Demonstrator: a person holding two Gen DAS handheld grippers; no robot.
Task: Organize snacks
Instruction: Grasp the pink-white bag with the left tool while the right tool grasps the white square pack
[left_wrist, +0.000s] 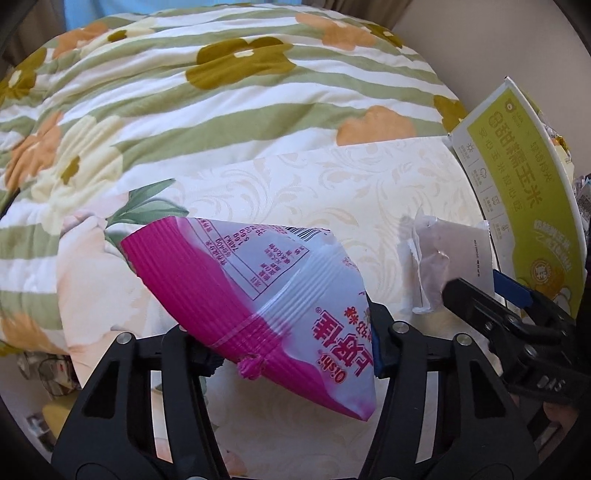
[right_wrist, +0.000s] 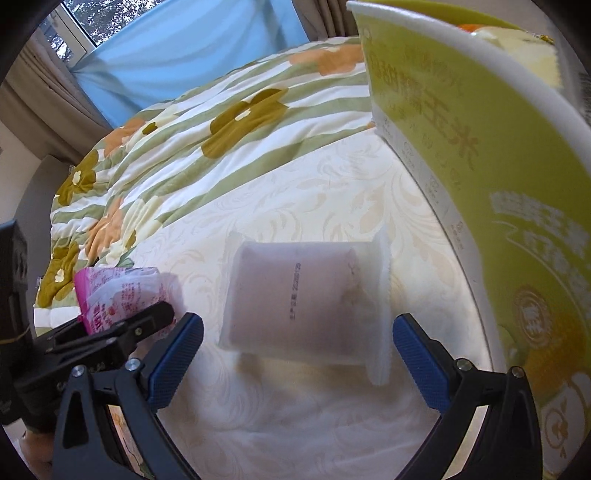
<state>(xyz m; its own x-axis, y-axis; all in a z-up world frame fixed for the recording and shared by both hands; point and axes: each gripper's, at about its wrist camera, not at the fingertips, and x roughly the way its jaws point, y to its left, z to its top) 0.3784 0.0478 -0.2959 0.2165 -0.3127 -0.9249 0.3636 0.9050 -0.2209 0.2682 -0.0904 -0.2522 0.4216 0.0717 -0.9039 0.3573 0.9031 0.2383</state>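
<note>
On the bed (right_wrist: 314, 192), the left hand-held gripper (left_wrist: 291, 347) pinches the pink snack bag (left_wrist: 266, 291). The right hand-held gripper (right_wrist: 297, 350) is spread around the translucent packet (right_wrist: 306, 299).

Magenta-and-white snack bag (left_wrist: 258, 295), pale, seemingly translucent packet (right_wrist: 306, 299), green-striped floral quilt (left_wrist: 184, 103), lime-green box (right_wrist: 480, 147)

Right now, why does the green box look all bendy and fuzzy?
Right wrist view: the green box sits very close, so it is blurred, and the fisheye lens curves its edge; the white packet looks hazy too. Left wrist view: the box is sharper but still curved.
</note>
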